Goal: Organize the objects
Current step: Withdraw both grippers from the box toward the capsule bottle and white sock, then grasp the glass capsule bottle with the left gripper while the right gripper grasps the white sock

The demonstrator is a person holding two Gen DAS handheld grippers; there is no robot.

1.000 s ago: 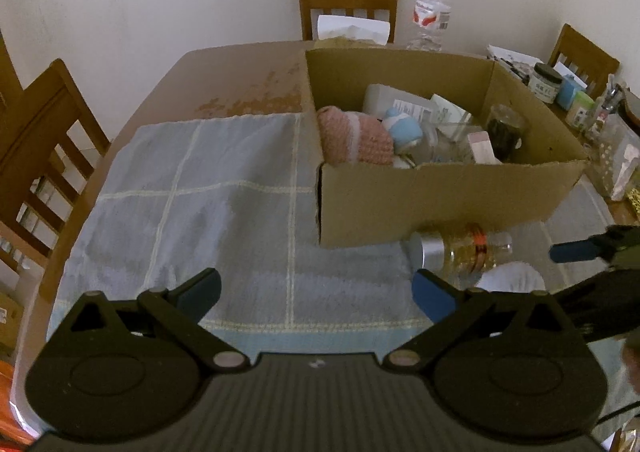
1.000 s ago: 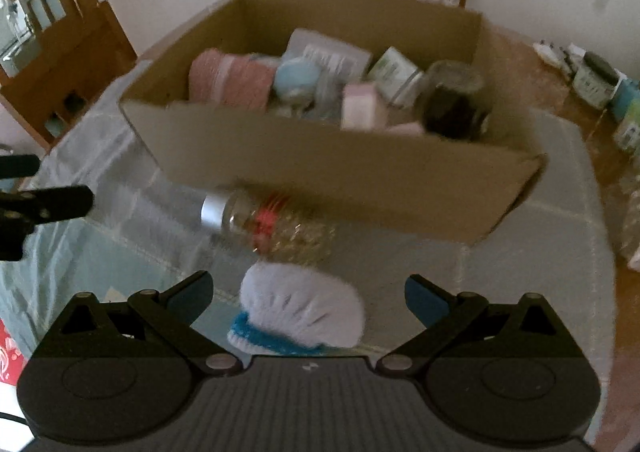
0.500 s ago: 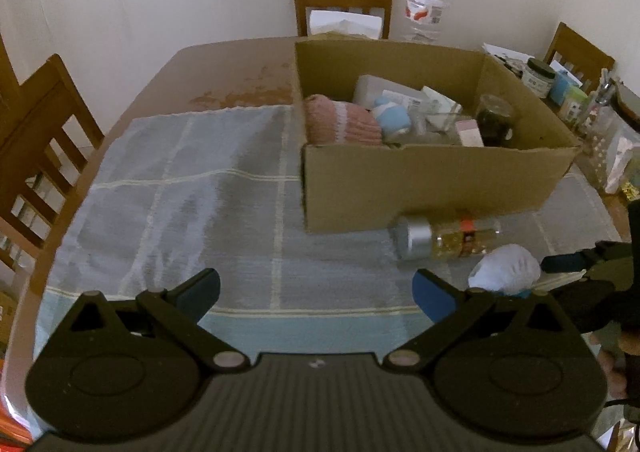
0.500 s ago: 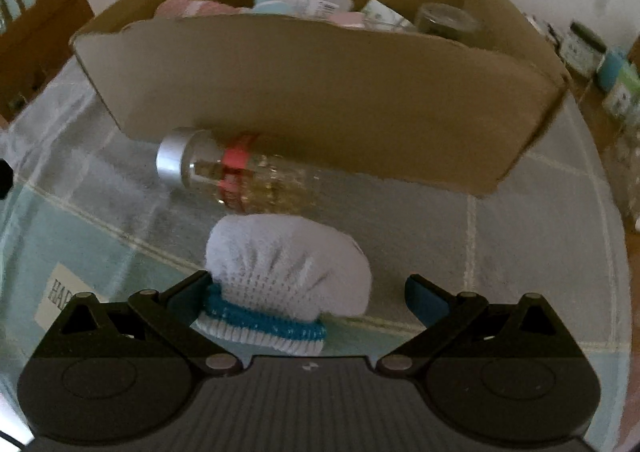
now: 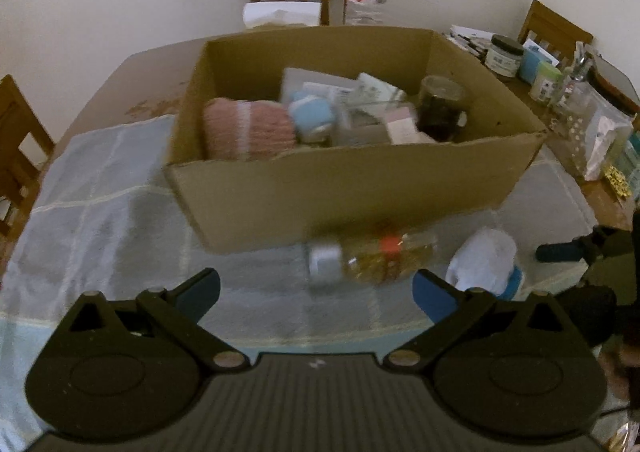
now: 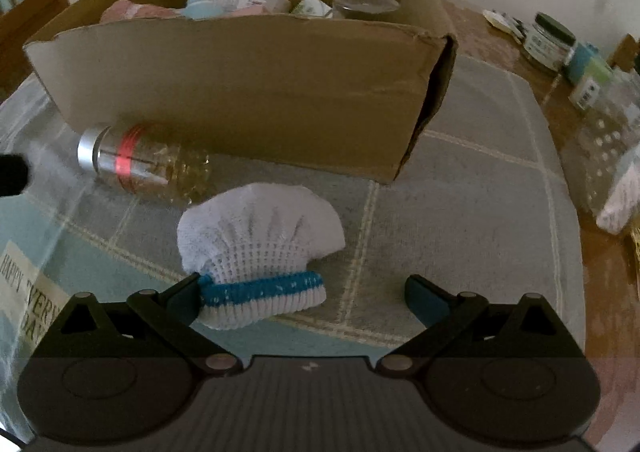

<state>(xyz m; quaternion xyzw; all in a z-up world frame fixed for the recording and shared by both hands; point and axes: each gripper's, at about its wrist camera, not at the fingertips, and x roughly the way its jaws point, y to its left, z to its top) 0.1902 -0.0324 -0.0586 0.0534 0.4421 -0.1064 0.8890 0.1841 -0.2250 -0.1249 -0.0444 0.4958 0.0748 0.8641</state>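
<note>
Right gripper [image 6: 302, 292] nearer sock [image 6: 256, 240], fingers [image 6: 424, 298] wide.

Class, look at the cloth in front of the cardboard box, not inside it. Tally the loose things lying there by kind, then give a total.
Rolled socks: 1, the white sock with a blue band
Bottles: 1, the clear bottle with a silver cap, lying on its side
Total: 2
</note>
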